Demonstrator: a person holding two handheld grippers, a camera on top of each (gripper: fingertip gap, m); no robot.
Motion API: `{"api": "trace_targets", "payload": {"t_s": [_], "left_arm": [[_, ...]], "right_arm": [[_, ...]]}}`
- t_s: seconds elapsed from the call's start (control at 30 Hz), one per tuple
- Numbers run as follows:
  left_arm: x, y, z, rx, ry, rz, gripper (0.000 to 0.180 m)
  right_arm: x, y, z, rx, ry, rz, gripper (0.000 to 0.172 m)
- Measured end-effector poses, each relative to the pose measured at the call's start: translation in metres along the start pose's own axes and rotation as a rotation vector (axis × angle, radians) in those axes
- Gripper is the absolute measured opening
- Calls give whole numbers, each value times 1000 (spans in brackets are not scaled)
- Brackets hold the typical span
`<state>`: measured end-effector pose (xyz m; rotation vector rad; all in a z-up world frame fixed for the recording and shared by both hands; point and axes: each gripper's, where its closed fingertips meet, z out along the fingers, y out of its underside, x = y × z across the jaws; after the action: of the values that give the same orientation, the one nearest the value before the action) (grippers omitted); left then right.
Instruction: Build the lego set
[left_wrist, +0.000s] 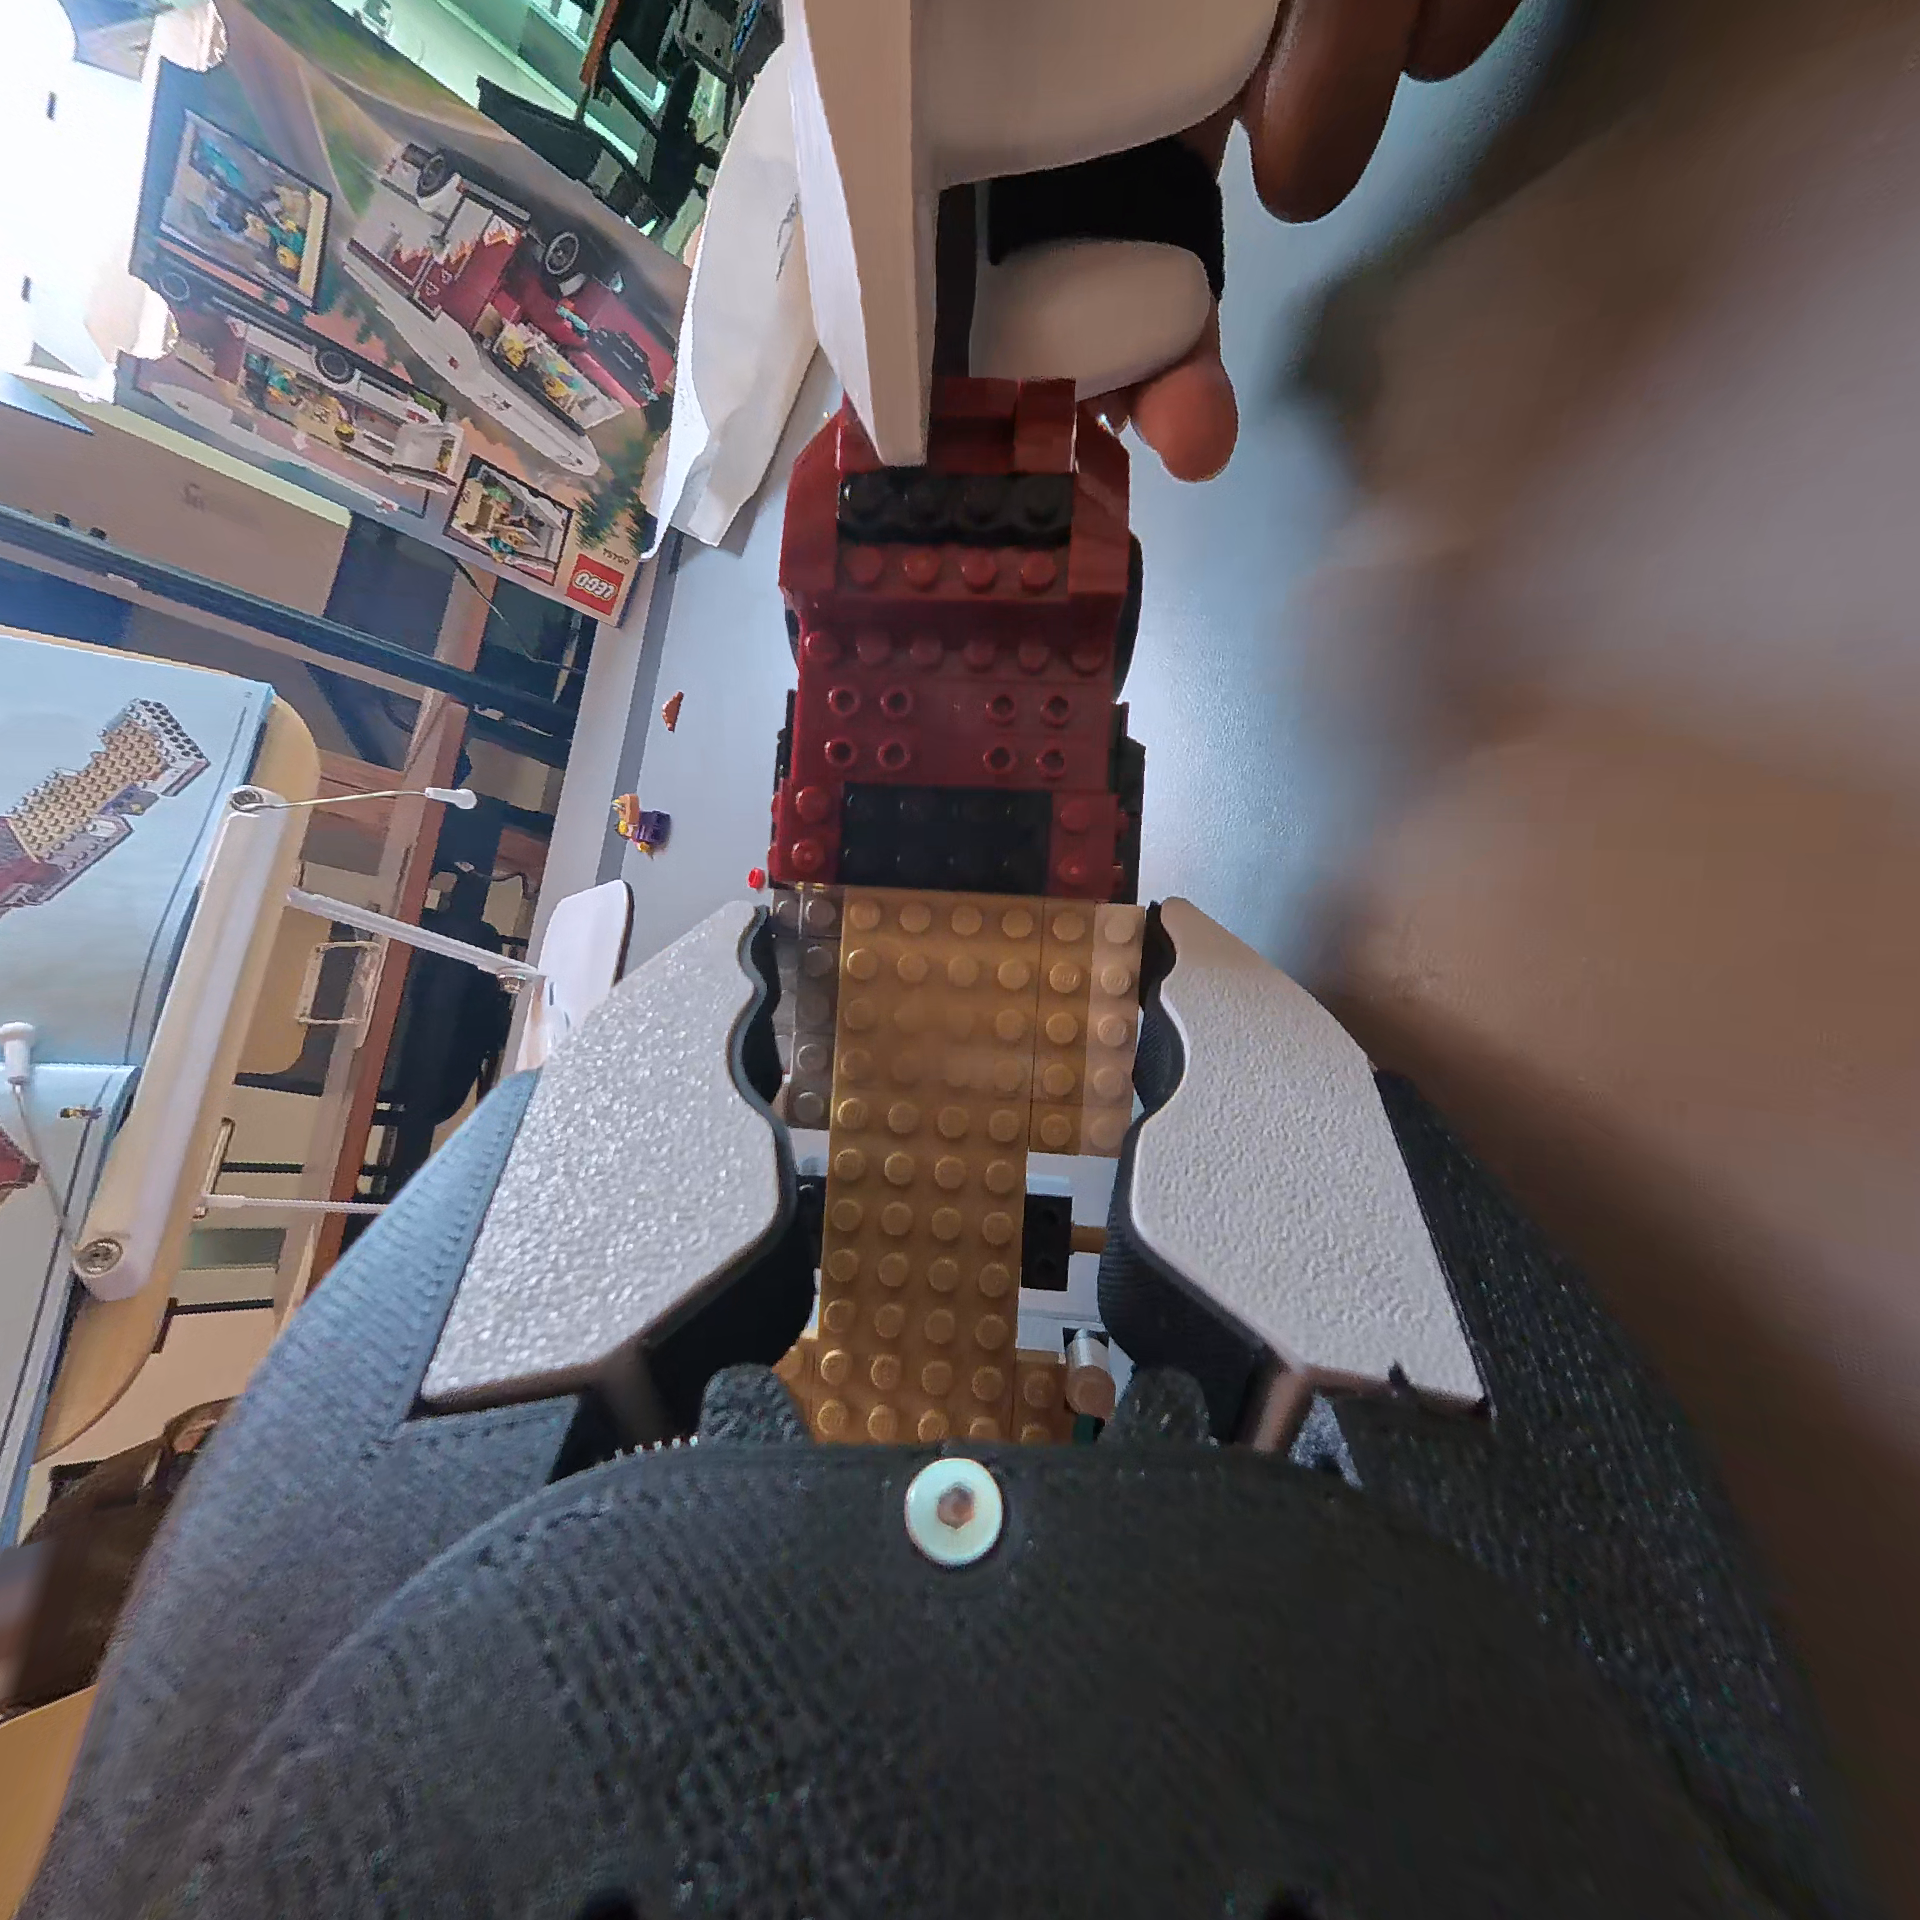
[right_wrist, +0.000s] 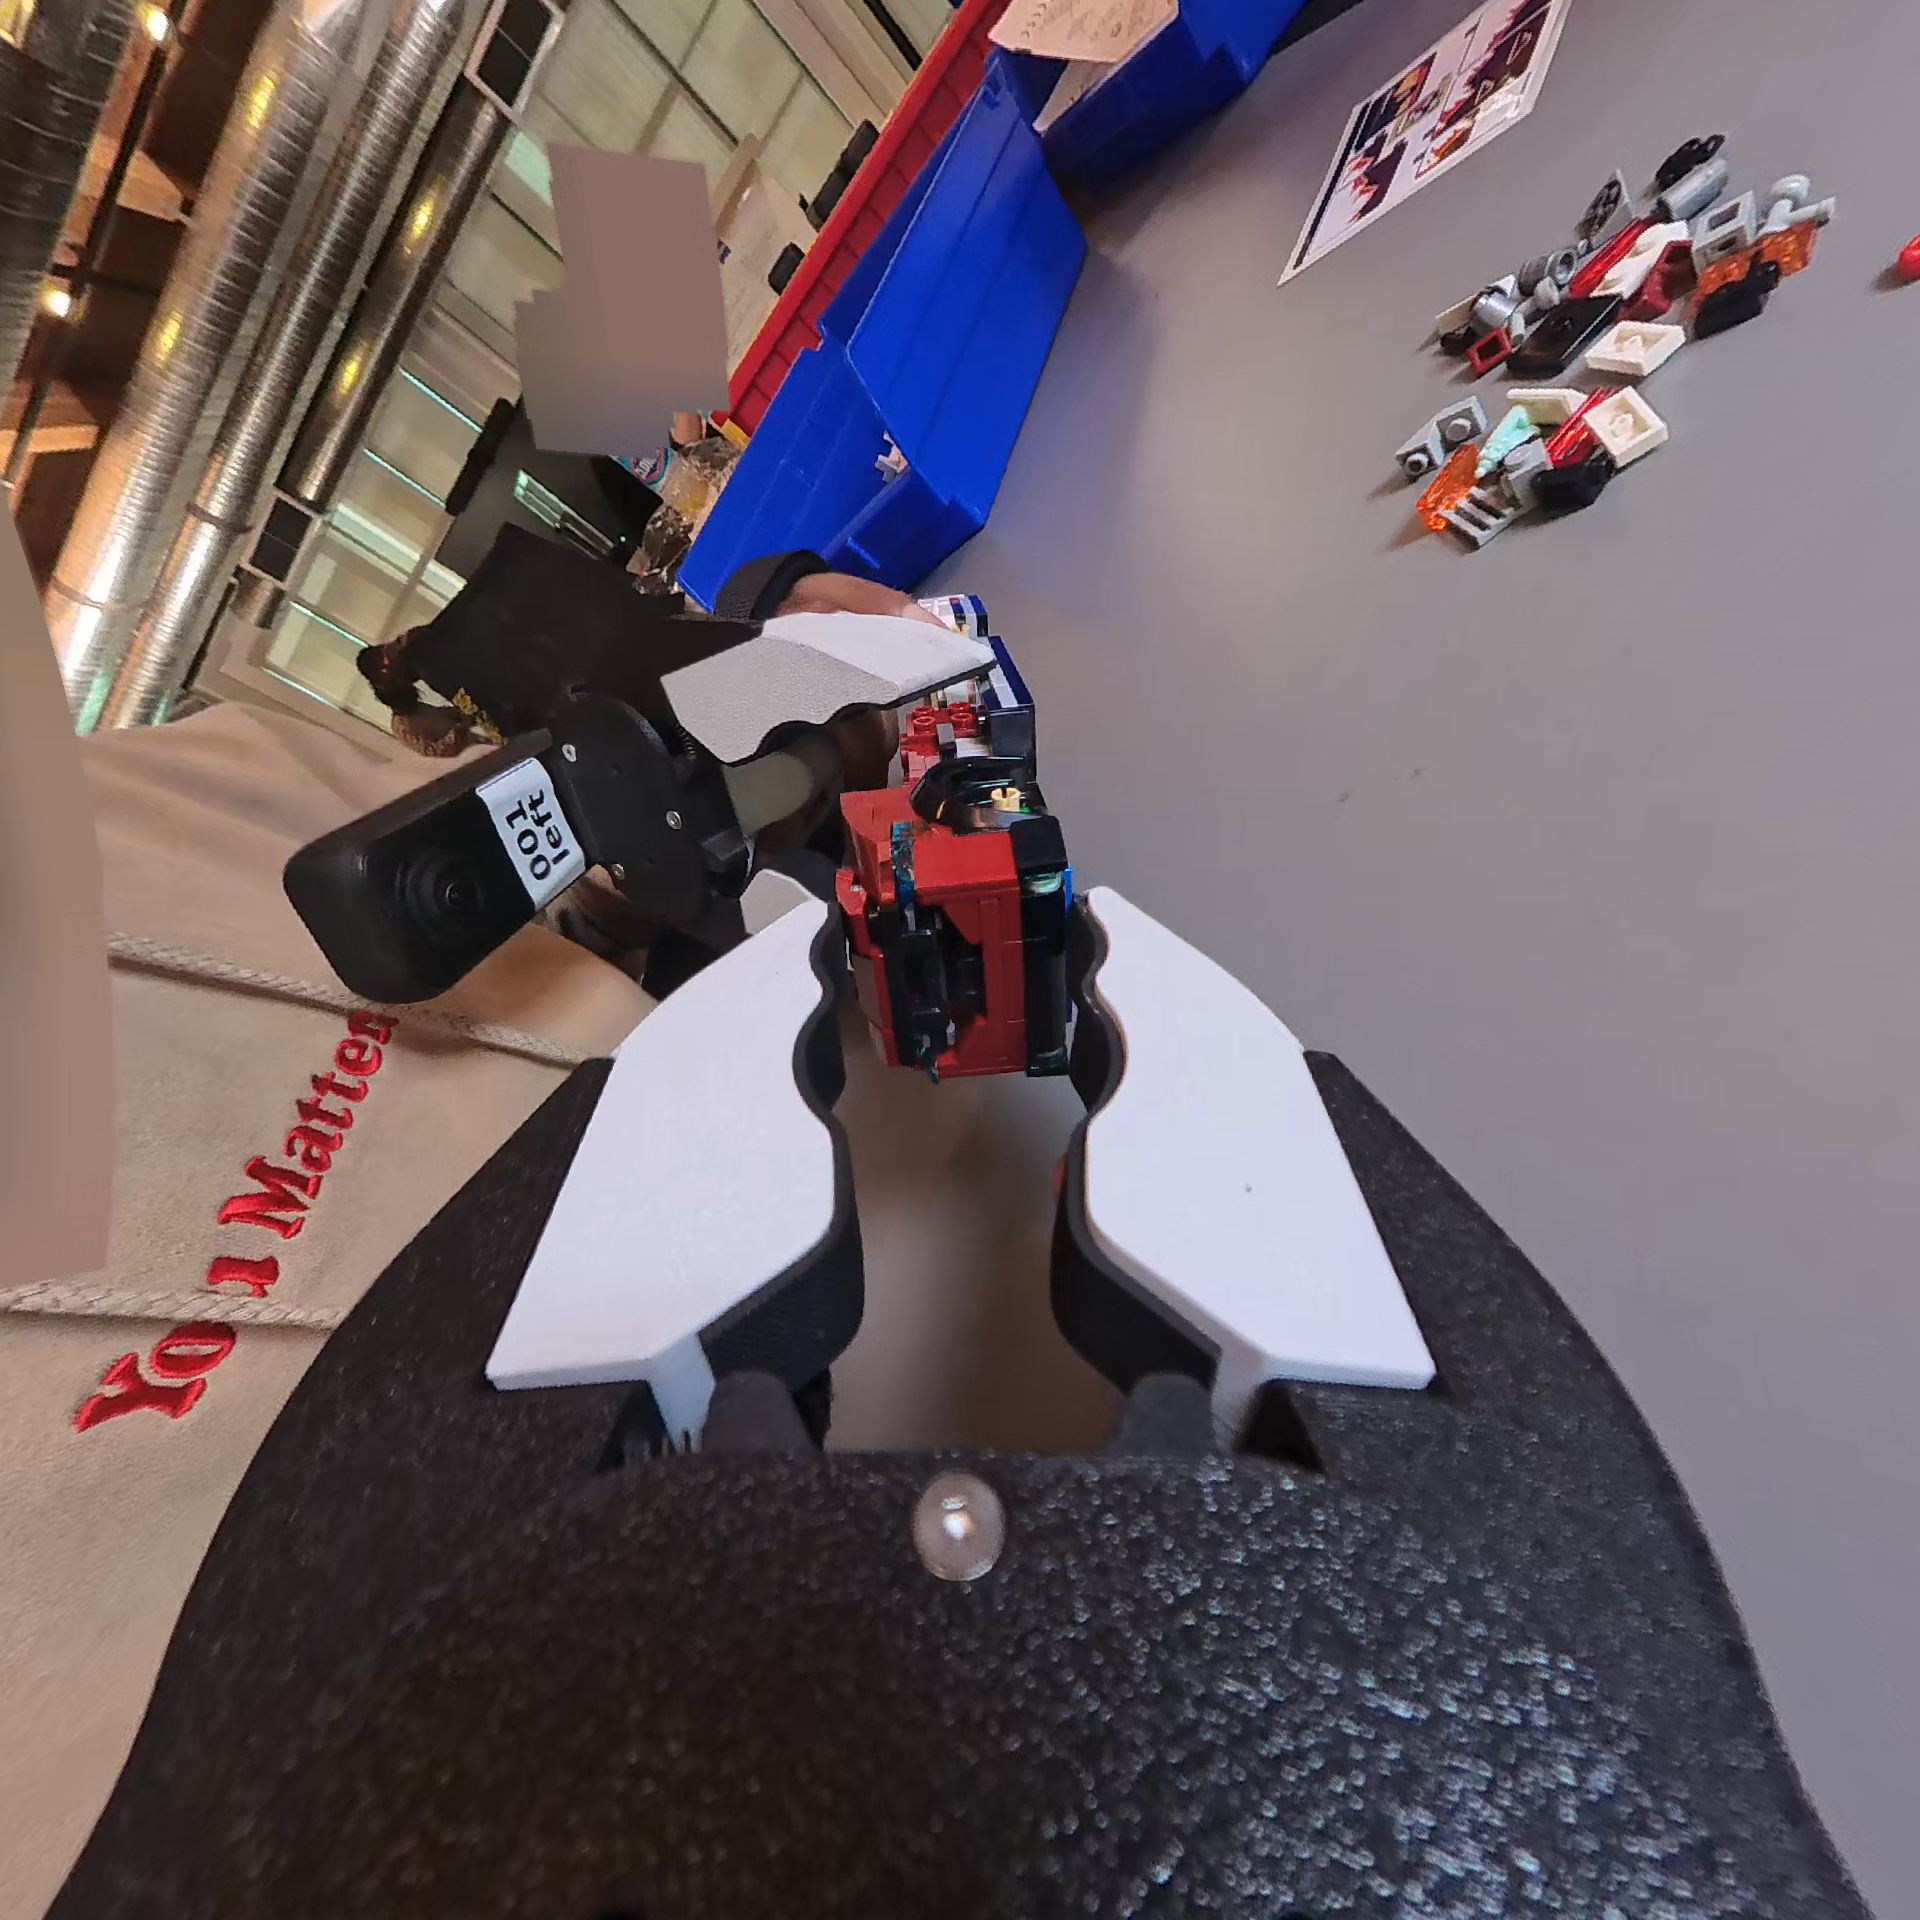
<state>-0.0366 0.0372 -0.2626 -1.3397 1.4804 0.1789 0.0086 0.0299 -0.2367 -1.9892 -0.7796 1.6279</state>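
A brick-built vehicle (left_wrist: 945, 727) with a dark red front and a tan studded deck (left_wrist: 935, 1091) is held off the grey table between both grippers. My left gripper (left_wrist: 961, 925) is shut on the tan deck, with a pad pressed against each long side. My right gripper (right_wrist: 956, 914) is shut on the vehicle's red front end (right_wrist: 966, 935), which lies on its side with a black wheel arch uppermost. In the left wrist view the right gripper's white fingers (left_wrist: 883, 312) reach in from the top over the dark red end, with a hand behind them. The left gripper's finger (right_wrist: 831, 665) and camera show in the right wrist view.
A toy set box (left_wrist: 416, 312) and a few stray small bricks (left_wrist: 639, 826) lie on the table. Blue bins (right_wrist: 935, 364), a sticker sheet (right_wrist: 1423, 125) and a pile of loose bricks (right_wrist: 1610, 312) lie on the grey table (right_wrist: 1455, 935). A person's beige garment (right_wrist: 208, 1143) is close at left. The grippers' ends are close to 6 cm from one another.
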Motion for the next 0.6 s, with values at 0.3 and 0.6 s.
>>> {"api": "trace_targets", "payload": {"t_s": [0.3,0.6], "left_arm": [[1,0,1,0,-35,69,60],[-4,17,3,-106,53,-38,82]], "right_arm": [[3,0,-1,-37,-5,1,41],[9,1,3,-51,-17,27,41]]}}
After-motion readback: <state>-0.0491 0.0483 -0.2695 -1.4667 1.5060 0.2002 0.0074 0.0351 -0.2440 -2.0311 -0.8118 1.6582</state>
